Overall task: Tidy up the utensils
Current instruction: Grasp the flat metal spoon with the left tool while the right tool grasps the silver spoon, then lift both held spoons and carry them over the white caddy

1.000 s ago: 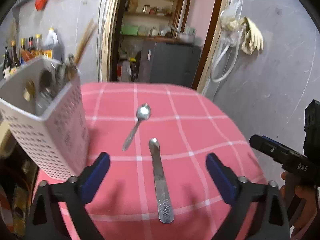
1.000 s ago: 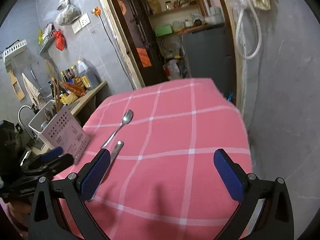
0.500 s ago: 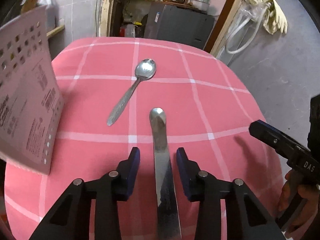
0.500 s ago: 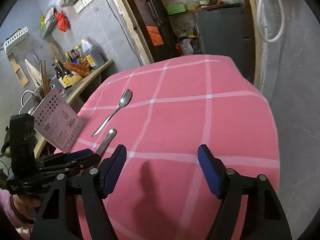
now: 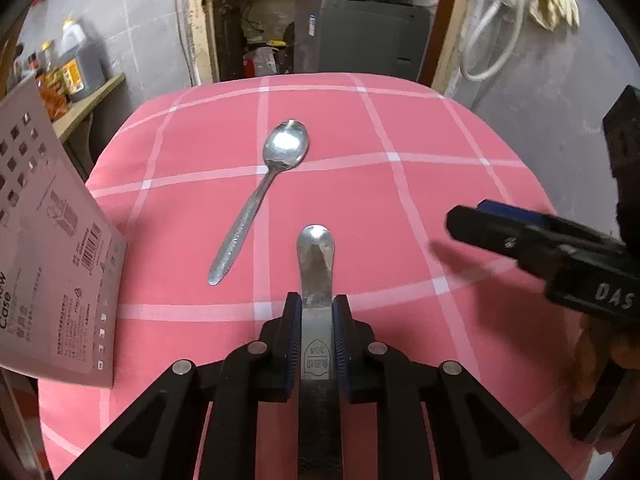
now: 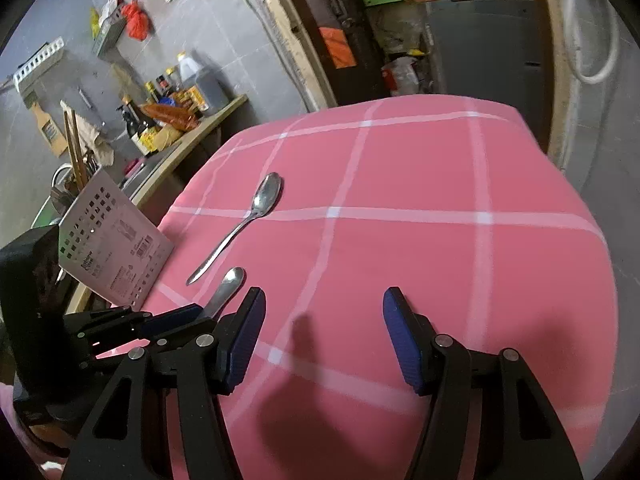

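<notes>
My left gripper (image 5: 316, 312) is shut on the handle of a flat steel utensil (image 5: 316, 264) lying on the pink checked tablecloth (image 5: 400, 208); it also shows in the right wrist view (image 6: 226, 286). A steel spoon (image 5: 264, 192) lies just beyond it, bowl away from me, also in the right wrist view (image 6: 244, 220). A white perforated utensil holder (image 5: 52, 248) stands at the table's left edge, also in the right wrist view (image 6: 112, 248), with utensils inside. My right gripper (image 6: 324, 308) is open and empty above the cloth.
The right gripper's body (image 5: 560, 248) reaches in from the right in the left wrist view. A counter with bottles (image 6: 180, 100) stands left of the table. A doorway with a grey cabinet (image 5: 360, 36) lies behind. The table's edges drop off left and right.
My left gripper came down and forward and closed on the flat utensil's handle. My right gripper moved closer to the table and its jaws narrowed, still open.
</notes>
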{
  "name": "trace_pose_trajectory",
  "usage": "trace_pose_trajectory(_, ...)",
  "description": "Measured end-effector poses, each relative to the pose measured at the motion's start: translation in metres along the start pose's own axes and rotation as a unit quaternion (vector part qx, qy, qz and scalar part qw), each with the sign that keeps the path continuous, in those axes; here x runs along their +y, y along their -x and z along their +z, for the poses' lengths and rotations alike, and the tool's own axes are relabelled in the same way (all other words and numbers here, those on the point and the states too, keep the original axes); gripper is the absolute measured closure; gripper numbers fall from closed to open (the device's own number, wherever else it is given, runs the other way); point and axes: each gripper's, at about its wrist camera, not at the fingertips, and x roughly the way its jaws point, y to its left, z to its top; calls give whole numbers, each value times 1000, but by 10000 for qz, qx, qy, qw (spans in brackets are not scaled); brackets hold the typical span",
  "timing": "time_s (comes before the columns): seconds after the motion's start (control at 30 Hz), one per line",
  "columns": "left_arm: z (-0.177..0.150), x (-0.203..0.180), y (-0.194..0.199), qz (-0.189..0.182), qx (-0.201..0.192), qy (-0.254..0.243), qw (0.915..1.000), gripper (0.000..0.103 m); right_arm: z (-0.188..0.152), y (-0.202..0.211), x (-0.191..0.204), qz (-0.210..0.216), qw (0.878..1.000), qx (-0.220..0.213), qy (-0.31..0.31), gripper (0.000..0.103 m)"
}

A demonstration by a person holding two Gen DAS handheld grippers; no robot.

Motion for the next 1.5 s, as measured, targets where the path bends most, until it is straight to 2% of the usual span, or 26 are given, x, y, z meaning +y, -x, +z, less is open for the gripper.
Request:
trace_pose_trajectory(0.23,-3,17,0,-119,-196,671,9975,88,20,-28,11,215,9991,245,273,49)
trace_pose_trajectory(0.43,-12,28,5,-95,-441,1077,9932,88,42,-49,19,509,9971,393,394,56)
trace_pose_trajectory(0.53,-14,32,6,-39,-527,1266,9905,88,54,-69,24,713,9947,609,415,66)
trace_pose_trajectory(0.73,-19,37,7,-29,-577,1569,9859,88,70,-94,30,980,9928,645,229,73)
trace_pose_trajectory(0.87,-21,40,8,-44,-628,1655,9842,88,77,-107,27,1093,9917,680,-2,86)
trace_pose_trajectory(1.03,-21,44,12,-15,-727,1811,9808,88,76,-114,20,1216,9896,705,-314,97)
trace_pose_trajectory(1.23,-18,48,16,18,-827,1962,9771,88,70,-100,22,1182,9911,492,-370,100)
trace_pose_trajectory(1.5,-11,43,32,-242,-999,1766,9789,88,68,-19,16,792,9951,-376,-465,101)
